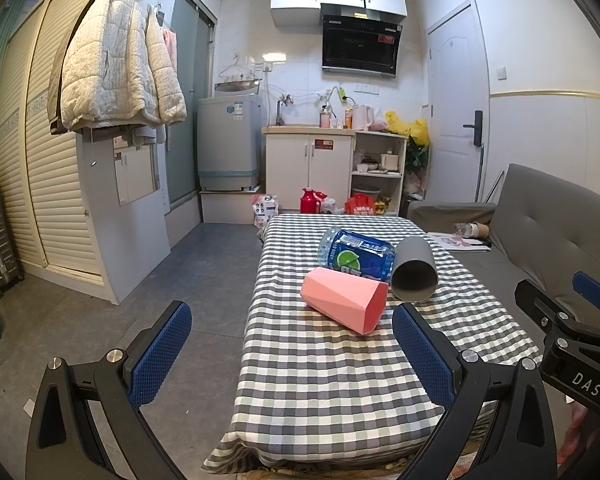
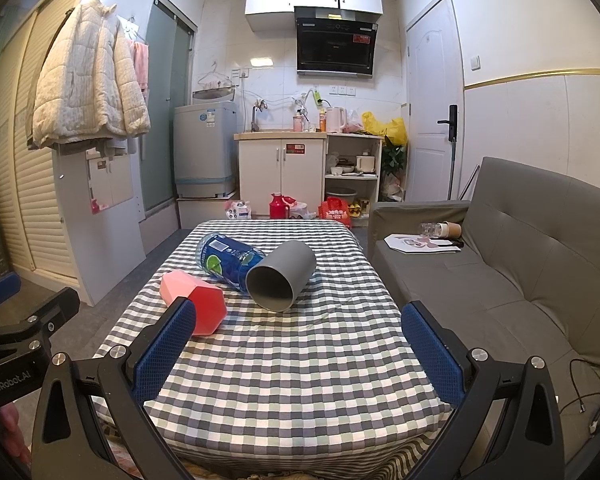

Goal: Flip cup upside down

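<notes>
left gripper (image 1: 292, 354) jaws spread, empty | right gripper (image 2: 298, 350) jaws spread, empty | bodies read "DAS", "GenRobot.AI" | pink faceted cup (image 1: 345, 299) and grey cup (image 2: 281, 276) lay on their sides mid-table, touching blue lime-label bottle (image 2: 230, 258) | right view alone showed grey cup's open mouth | checkered tablecloth (image 2: 300, 368) bare near jaws | grey sofa (image 2: 540, 264) beside right edge

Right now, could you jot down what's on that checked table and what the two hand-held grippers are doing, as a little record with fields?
surface: table with checked cloth
pink cup: on its side, faceted, closed base toward the cameras
grey cup: on its side, open mouth toward the cameras
blue bottle: lying down behind both cups, against the grey one
left hand-held gripper: open, empty, short of the cups
right hand-held gripper: open, empty, short of the cups
task progress: no cup upside down yet
</notes>
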